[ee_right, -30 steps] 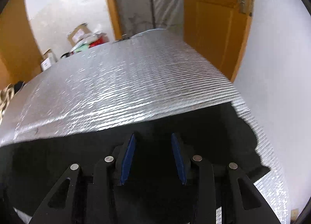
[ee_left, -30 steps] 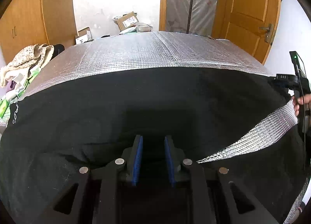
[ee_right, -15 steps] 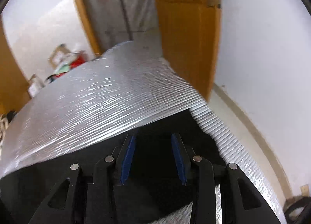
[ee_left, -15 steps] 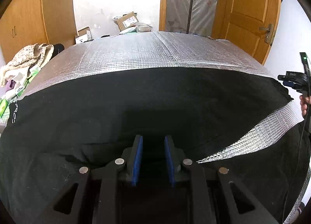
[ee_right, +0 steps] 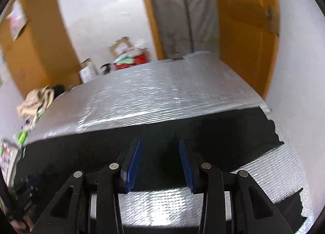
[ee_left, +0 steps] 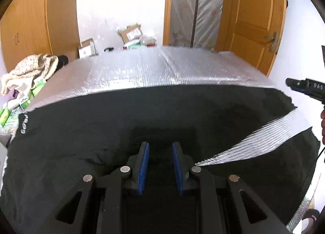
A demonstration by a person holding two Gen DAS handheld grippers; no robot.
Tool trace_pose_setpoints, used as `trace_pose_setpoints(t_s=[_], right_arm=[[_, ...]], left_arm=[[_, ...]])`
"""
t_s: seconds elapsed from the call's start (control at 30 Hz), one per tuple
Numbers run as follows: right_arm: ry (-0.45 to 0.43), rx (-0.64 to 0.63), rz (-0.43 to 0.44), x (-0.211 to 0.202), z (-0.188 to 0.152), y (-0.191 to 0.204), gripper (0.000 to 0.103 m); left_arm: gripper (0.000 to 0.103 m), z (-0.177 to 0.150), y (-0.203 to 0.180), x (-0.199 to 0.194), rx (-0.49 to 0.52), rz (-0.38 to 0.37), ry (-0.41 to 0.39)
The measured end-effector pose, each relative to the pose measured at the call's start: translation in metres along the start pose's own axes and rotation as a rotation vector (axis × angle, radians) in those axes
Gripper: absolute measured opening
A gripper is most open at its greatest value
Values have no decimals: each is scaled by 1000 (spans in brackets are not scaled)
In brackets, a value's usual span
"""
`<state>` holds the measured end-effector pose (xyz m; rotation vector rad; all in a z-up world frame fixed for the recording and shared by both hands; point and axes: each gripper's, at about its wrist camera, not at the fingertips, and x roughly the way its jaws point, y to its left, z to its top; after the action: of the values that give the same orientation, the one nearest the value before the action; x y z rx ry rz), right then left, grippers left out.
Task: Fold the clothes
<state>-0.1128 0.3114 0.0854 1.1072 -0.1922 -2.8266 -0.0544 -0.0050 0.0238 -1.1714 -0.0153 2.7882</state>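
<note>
From the left wrist camera, a black garment [ee_left: 142,124] lies spread flat on a silver foil-covered table [ee_left: 154,69]. Its long axis runs left to right across the view, along the near part of the table, and the far half of the foil is bare. At the left end there is small white lettering [ee_left: 24,122] on the cloth. At the right end the garment splits into two parts with a wedge of foil showing between them (it may be trousers with two legs, but I cannot tell for sure). The left gripper [ee_left: 160,155] is low over the near edge of the garment; its blue pads [ee_left: 143,165] stand apart and nothing is between them. At the right edge of this view the right gripper [ee_left: 304,88] shows, held by a hand [ee_left: 323,124]. To the left of the table lies a beige cloth pile [ee_left: 30,71], and a wooden door [ee_left: 258,20] stands behind.

From the right wrist camera, the same black garment [ee_right: 182,130] crosses the view, and its right end stops close to the table's right edge [ee_right: 288,164]. The right gripper [ee_right: 159,159] is above it with its fingers spread, holding nothing. This view is blurred. Cardboard boxes [ee_right: 121,48] stand on the floor behind the table.
</note>
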Motion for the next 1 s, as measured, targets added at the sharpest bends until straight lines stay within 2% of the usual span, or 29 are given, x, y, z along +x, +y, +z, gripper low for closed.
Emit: trace_pose_setpoints(t_s=[0.2,0.43,0.83,1.0], right_arm=[[-18,-128,18,-33,-13,58,40],[-41,-210,42,-74,-24,95,41],[-53,-225,29,-121,-51,103,41],[-15,-214,31,-113,-70,103,41]], left_arm=[[24,-8,11,-30,-25,21,-44],[24,-23,29,-46,-76,51,-49],[24,-35,33,-70,-68,73,-71],[24,-42,39,-75,-72,90,-70]])
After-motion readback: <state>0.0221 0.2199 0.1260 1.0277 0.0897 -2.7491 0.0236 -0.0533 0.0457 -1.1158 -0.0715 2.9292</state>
